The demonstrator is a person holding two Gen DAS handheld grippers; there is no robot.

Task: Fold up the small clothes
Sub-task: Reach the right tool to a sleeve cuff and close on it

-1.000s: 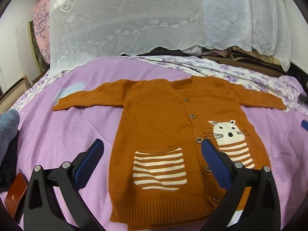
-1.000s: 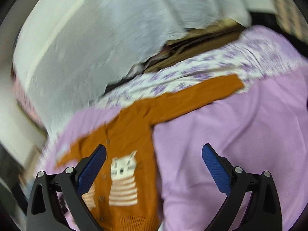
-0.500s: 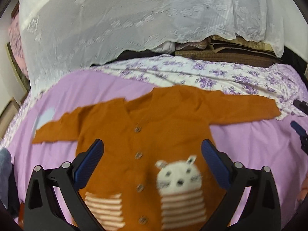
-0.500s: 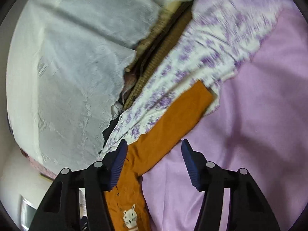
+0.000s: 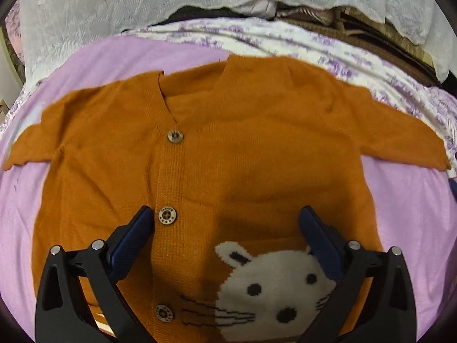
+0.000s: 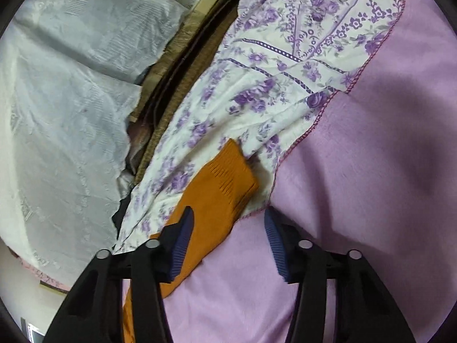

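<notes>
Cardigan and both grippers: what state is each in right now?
Cardigan: spread flat, front up, buttoned, unfolded.
Sleeve cuff: flat on the floral sheet.
Left gripper: open above the chest.
Right gripper: closing around the sleeve, not yet gripping.

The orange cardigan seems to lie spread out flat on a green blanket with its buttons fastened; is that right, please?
Not quite: the blanket is lilac, not green, as the left wrist view shows. The orange cardigan does lie spread out flat on it, its visible buttons fastened.
</notes>
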